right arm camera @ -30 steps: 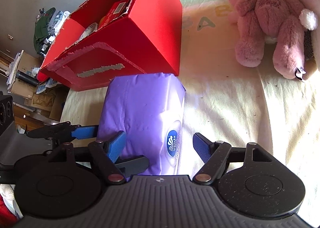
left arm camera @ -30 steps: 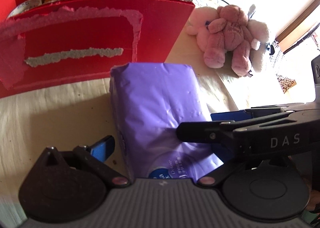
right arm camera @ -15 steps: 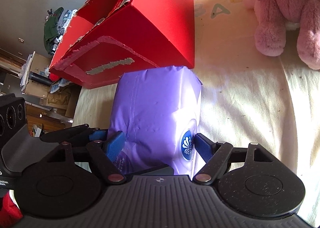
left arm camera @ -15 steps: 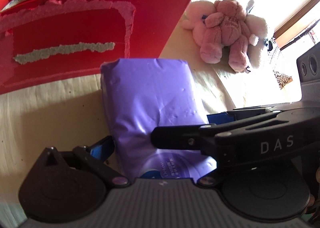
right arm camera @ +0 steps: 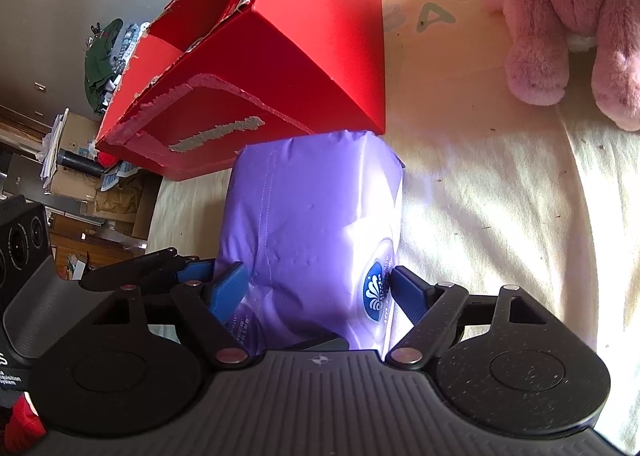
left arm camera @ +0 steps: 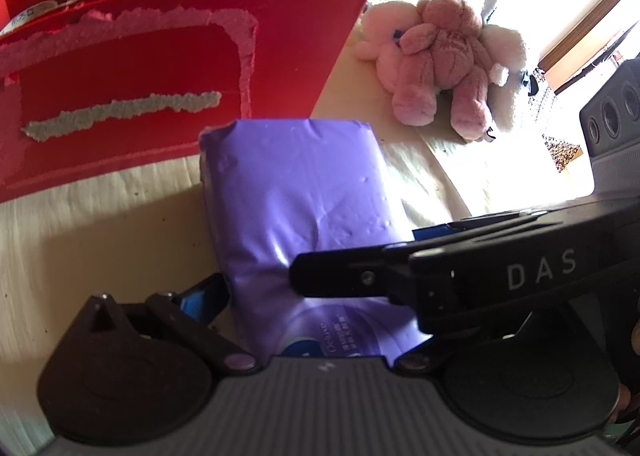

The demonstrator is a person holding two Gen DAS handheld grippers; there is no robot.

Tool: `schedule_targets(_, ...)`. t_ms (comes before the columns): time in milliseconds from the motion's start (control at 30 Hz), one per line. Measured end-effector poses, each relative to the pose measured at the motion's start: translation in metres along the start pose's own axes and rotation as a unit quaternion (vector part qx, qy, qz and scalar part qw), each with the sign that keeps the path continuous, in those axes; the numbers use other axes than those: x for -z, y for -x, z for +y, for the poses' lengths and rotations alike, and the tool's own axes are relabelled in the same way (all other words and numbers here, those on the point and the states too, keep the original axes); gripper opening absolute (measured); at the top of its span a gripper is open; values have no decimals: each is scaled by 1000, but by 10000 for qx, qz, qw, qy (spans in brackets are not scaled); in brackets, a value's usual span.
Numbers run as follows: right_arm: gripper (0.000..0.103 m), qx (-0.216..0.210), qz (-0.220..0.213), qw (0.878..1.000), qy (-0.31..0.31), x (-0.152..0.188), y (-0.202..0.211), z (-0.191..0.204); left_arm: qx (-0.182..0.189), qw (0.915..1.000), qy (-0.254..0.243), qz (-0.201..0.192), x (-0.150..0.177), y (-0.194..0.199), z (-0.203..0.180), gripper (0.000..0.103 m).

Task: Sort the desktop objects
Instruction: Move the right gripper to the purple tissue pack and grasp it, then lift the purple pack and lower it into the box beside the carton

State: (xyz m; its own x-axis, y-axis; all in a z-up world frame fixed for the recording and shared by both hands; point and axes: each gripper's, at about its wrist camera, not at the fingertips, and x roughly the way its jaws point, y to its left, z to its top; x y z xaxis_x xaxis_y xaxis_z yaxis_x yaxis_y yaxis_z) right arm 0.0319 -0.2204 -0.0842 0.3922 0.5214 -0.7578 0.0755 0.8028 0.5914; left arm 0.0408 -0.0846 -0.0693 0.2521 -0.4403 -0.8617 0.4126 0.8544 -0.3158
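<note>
Over the last second the right gripper (right arm camera: 320,288) has closed its jaws onto the purple tissue pack (right arm camera: 316,224) (near the desk's front edge, before the red box (right arm camera: 320,56)); the left gripper (left arm camera: 320,292) seemingly clamps it too, so a two-handed lift looks ready.

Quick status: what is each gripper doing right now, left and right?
Left gripper: closed on the purple tissue pack, one finger on each side.
Right gripper: also closed on the same pack, both pads touching it.

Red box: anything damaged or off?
Yes. The red box has its front face torn: the top layer is peeled away in a ragged frame and a strip, showing grey card. Its top rim is ripped and jagged too. The purple pack in front looks intact.
</note>
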Motion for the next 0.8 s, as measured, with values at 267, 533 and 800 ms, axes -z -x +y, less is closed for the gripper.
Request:
schedule_targets(267, 80, 92, -205, 9997, 24, 11, 10, 9, 1, 9988, -490, -56, 4, 10, -13, 101)
schedule_targets(533, 78, 274, -996, 9947, -2, 30, 57, 27, 152, 9901, -1255, -605, -8, 46, -40, 100)
schedule_targets(800, 78, 513, -2051, 9771, 227, 26, 109, 62, 357, 9709, -1751, -1593, -30, 98, -54, 100)
